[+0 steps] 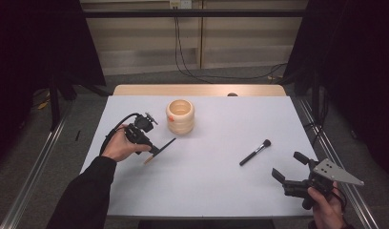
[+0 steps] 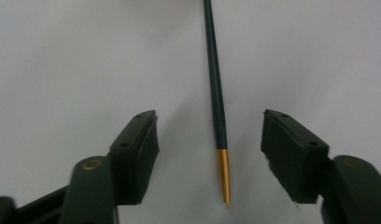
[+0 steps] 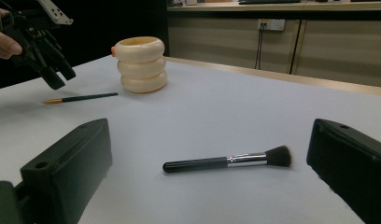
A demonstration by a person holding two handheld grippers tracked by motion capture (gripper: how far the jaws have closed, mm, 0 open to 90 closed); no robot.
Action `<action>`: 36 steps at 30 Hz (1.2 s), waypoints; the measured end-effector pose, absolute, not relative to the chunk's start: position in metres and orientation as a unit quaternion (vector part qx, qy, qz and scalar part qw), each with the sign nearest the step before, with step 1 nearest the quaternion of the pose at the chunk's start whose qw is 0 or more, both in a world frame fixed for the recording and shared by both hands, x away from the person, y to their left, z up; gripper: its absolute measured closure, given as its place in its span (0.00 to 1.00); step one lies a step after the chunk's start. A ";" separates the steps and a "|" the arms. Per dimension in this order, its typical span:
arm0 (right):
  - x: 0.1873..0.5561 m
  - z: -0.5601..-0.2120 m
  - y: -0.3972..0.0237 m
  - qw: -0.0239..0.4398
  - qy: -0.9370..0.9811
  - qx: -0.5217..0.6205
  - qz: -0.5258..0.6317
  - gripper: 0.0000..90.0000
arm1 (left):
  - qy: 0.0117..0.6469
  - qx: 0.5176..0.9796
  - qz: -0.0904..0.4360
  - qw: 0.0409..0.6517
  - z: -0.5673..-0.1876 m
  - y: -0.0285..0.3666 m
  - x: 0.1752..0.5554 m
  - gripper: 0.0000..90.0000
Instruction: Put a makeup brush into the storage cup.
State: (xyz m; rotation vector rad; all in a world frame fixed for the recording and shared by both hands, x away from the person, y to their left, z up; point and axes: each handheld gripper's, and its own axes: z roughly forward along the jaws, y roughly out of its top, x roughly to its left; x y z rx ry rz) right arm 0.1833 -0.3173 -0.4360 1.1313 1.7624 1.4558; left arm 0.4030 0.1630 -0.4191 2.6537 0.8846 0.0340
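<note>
Claw jaws wide on both sides, nothing gripped. Left claw (image 2: 209,140) hangs over the table (image 1: 221,186) at left centre of the high view, jaws straddling a thin dark pencil-like stick (image 2: 215,93) with a gold tip; stick lies flat on the surface, touching neither jaw. Right claw (image 3: 207,172) sits low at the lower right of the high view, aimed at a black makeup brush (image 3: 228,161) lying flat, bristles toward the frame's right, apart from both jaws. Cream ribbed ring-stack holder (image 1: 180,116) stands upright at upper centre, near the stick's far end.
</note>
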 end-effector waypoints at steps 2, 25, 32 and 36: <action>0.183 -0.436 -0.317 0.294 0.659 0.424 0.547 0.00 | 0.310 0.936 0.002 0.169 -0.421 0.163 0.402 0.47; 0.184 -0.437 -0.315 0.290 0.667 0.419 0.543 0.00 | 0.290 0.950 -0.008 0.112 -0.444 0.153 0.399 0.78; 0.184 -0.436 -0.314 0.290 0.668 0.418 0.544 0.00 | 0.283 0.954 0.012 0.093 -0.444 0.148 0.395 0.84; 0.184 -0.436 -0.314 0.289 0.668 0.419 0.544 0.00 | 0.282 0.955 0.001 0.088 -0.444 0.146 0.395 0.90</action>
